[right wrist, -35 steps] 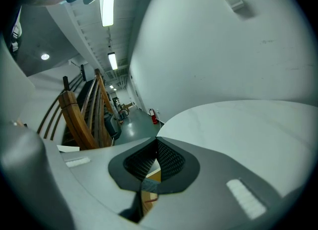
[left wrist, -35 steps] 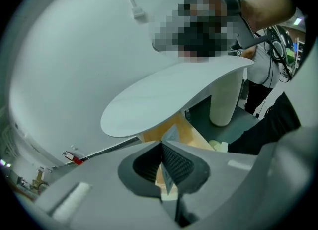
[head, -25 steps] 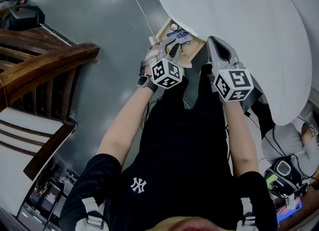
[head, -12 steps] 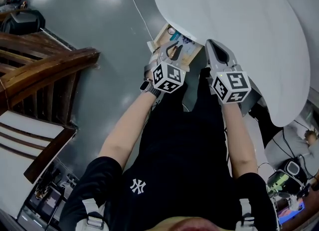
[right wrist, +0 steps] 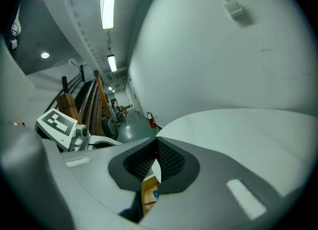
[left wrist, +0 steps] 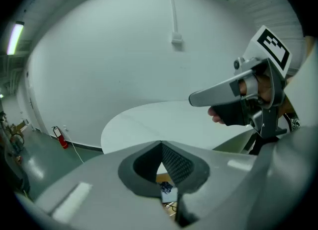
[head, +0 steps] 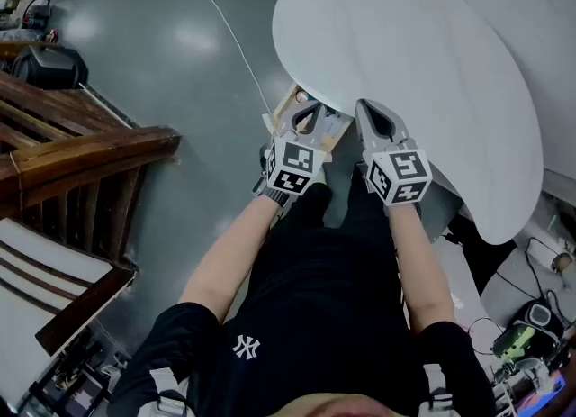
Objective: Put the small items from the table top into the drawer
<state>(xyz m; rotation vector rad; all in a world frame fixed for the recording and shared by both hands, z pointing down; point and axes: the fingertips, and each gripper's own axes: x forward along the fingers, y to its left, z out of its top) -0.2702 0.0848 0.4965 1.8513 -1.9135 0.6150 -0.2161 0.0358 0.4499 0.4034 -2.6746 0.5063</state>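
Left hand-held gripper (head: pixel 311 106) & right hand-held gripper (head: pixel 364 104) both closed, nothing betw. jaws, side by side over open drawer (head: pixel 335 130) at bench (head: pixel 405 55) near edge

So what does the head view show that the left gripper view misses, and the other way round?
Only the head view shows the person's arms, the dark shirt and the wooden furniture on the grey floor. Only the left gripper view shows a red fire extinguisher by the far wall, and the left gripper close up, jaws together with nothing held. Both show the white round table and the right gripper.
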